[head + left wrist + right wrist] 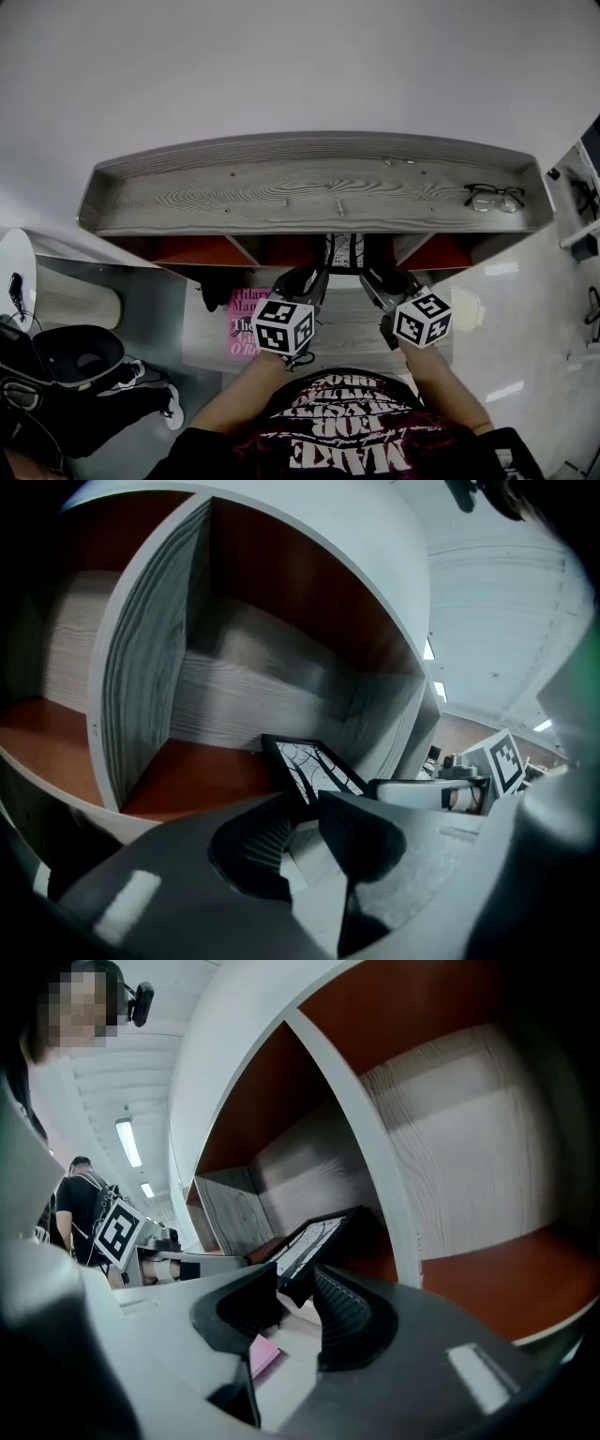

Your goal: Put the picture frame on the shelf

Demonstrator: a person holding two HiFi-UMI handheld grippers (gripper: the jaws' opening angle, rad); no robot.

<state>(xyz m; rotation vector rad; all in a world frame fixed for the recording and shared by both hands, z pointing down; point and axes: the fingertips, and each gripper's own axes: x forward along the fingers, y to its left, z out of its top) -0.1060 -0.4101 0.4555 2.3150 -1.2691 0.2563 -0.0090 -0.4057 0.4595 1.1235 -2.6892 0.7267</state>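
The picture frame [343, 251] stands tilted at the mouth of the middle compartment of the shelf [281, 202], with the left gripper [302, 808] and the right gripper [296, 1290] each clamped on a lower corner.

In my head view the shelf top [281, 187] hides most of the picture frame [343, 251]; the left hand-held gripper [314, 277] covers part of the pink book [240, 324].

Black picture frame [314, 766], branching-line print; grey woodgrain shelf [281, 192], rust-red inside
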